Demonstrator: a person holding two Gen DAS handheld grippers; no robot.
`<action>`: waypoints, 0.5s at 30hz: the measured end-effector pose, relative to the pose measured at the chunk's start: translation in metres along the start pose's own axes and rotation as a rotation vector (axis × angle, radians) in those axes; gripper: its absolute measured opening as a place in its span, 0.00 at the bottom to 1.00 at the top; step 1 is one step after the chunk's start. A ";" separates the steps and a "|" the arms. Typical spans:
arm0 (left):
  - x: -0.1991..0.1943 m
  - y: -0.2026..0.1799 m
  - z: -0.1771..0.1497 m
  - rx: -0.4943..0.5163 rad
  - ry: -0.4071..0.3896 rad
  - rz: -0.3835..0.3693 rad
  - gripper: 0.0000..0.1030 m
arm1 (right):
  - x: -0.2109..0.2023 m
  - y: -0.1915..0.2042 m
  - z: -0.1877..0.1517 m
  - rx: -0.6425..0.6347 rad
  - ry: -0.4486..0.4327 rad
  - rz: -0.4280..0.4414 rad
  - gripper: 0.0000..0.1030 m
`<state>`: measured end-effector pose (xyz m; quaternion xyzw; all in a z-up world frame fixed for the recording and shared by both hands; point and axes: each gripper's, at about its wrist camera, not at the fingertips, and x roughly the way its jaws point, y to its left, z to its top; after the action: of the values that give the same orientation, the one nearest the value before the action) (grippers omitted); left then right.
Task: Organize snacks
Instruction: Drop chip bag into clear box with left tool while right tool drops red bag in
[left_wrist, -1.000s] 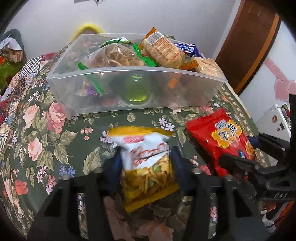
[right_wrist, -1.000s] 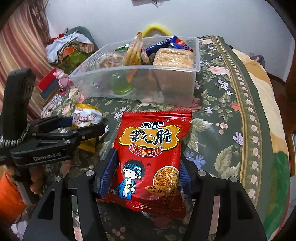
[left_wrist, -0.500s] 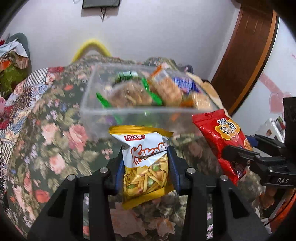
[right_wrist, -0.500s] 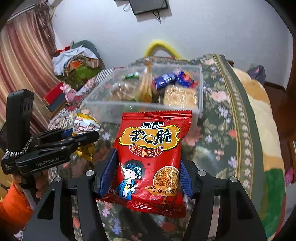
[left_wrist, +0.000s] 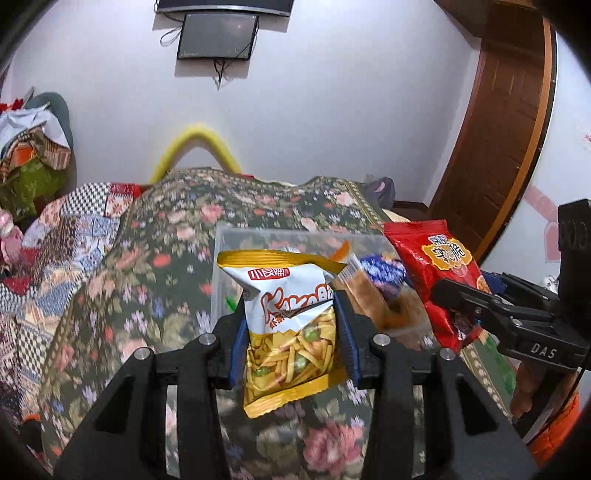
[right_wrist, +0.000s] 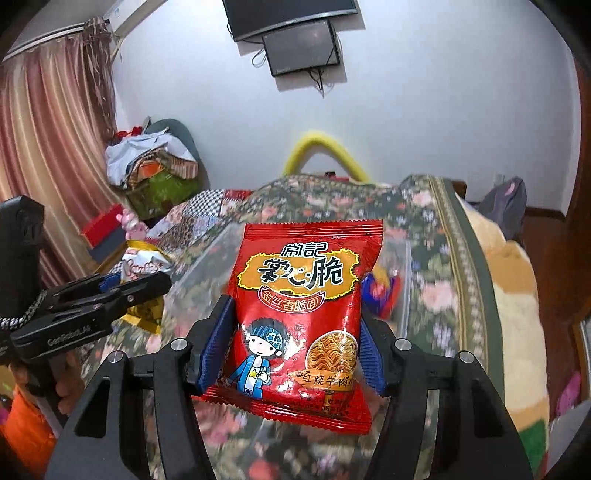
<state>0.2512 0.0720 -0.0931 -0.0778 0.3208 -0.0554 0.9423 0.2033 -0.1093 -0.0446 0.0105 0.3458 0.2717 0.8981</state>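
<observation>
My left gripper (left_wrist: 291, 332) is shut on a white and yellow snack bag (left_wrist: 288, 325), held in the air above the flowered bedspread. A red noodle snack packet (right_wrist: 299, 314) stands upright between the blue pads of my right gripper (right_wrist: 295, 343), which is shut on it. Each view shows the other gripper from the side: the right gripper (left_wrist: 476, 306) with the red packet (left_wrist: 432, 273), the left gripper (right_wrist: 140, 291) with the yellow bag (right_wrist: 144, 262). Behind both bags lies the clear plastic bin (left_wrist: 258, 236), blurred, with several snacks inside.
The bin (right_wrist: 406, 266) rests on a bed with a flowered cover (left_wrist: 147, 266). A pile of clothes (right_wrist: 155, 162) lies at the back left. A wooden door (left_wrist: 506, 122) stands at the right, and a dark screen (left_wrist: 218, 35) hangs on the wall.
Both grippers have risen from the bedspread with their bags and tilted upward. The bin has sunk lower in both views and more wall now shows.
</observation>
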 end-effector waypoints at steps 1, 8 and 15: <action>0.004 0.000 0.004 0.002 -0.003 0.005 0.41 | 0.004 0.000 0.004 -0.007 -0.003 -0.004 0.56; 0.043 0.000 0.023 0.007 0.012 0.026 0.41 | 0.035 -0.008 0.019 -0.010 0.012 -0.035 0.56; 0.081 0.007 0.033 -0.004 0.065 0.047 0.41 | 0.055 -0.023 0.021 0.015 0.051 -0.060 0.57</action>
<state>0.3358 0.0697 -0.1164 -0.0702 0.3531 -0.0353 0.9323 0.2619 -0.0982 -0.0671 -0.0002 0.3708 0.2424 0.8965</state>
